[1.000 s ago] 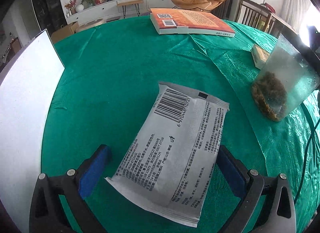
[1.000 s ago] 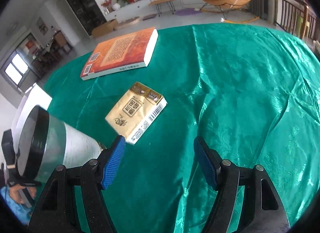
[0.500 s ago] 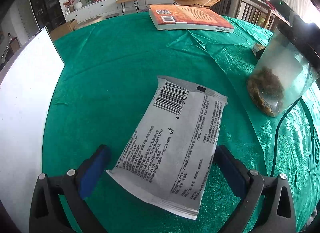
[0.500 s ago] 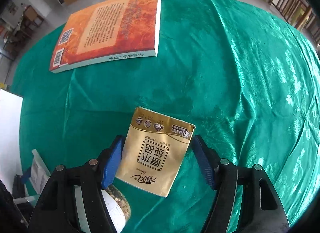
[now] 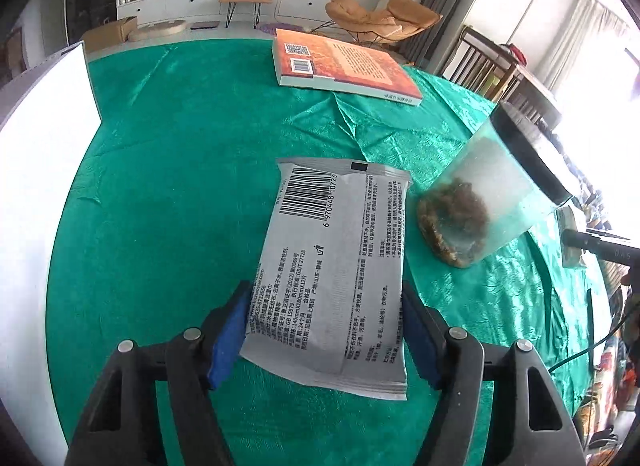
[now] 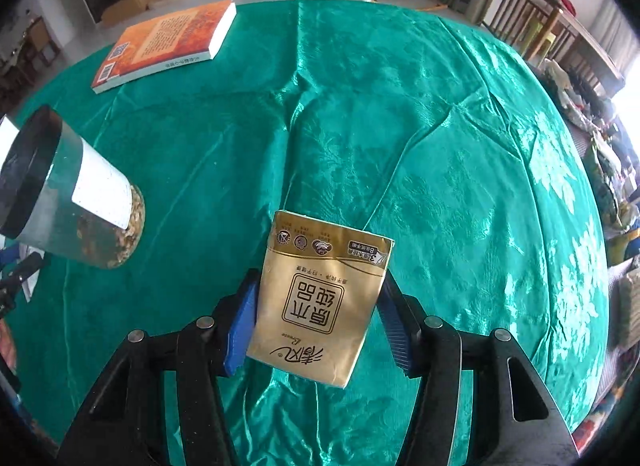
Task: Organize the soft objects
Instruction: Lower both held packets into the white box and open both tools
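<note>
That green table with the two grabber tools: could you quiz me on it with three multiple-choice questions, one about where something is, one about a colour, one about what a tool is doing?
1. Where does the book lie?
A. On the far part of the tablecloth
B. Under the jar
C. Between a tool's fingers

2. What colour is the pack in the right gripper?
A. Red
B. Gold
C. Black

3. What is the left gripper doing?
A. Hanging open over bare cloth
B. Holding the jar
C. Closed on the white packet

Answers:
1. A: the book lies flat on the cloth beyond the jar and apart from it.
2. B: its wrapper is gold with dark print.
3. C: both blue pads press against the packet's sides.
</note>
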The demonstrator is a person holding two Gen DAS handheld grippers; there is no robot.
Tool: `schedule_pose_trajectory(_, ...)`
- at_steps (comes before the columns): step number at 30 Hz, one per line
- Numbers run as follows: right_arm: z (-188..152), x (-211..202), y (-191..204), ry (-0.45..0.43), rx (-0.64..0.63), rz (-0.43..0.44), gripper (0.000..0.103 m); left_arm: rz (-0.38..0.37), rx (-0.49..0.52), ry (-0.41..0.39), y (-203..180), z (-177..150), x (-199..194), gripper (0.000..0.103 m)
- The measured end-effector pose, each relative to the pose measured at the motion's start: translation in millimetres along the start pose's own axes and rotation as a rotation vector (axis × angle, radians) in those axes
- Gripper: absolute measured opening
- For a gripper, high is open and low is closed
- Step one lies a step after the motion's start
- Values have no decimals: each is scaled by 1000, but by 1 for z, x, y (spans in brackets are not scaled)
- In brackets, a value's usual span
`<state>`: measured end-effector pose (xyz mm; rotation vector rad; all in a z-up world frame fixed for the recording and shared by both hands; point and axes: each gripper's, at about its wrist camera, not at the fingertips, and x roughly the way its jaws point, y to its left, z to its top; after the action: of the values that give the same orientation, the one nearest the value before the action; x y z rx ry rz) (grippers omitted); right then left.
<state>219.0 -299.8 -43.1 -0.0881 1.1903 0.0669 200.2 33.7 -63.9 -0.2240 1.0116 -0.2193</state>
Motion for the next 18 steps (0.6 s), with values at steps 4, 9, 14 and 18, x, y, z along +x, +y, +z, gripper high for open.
schedule_pose_trajectory(4, -10, -57, 22, -100, -23, 58, 59, -77, -65, -75, 11, -2, -57, 69)
schedule_pose_trajectory(9, -4, -131, 133, -197, -162, 247, 59, -19, -74, -186, 55, -12, -161, 69)
schedule_pose_trajectory(14, -16, -184, 289, -243, -365, 506, 59, 239, -93, -227, 130, -41, -244, 70)
schedule_pose_trajectory(18, -38, -192, 392, -186, -486, 671, 65, 478, -109, -230, 177, -67, -284, 87)
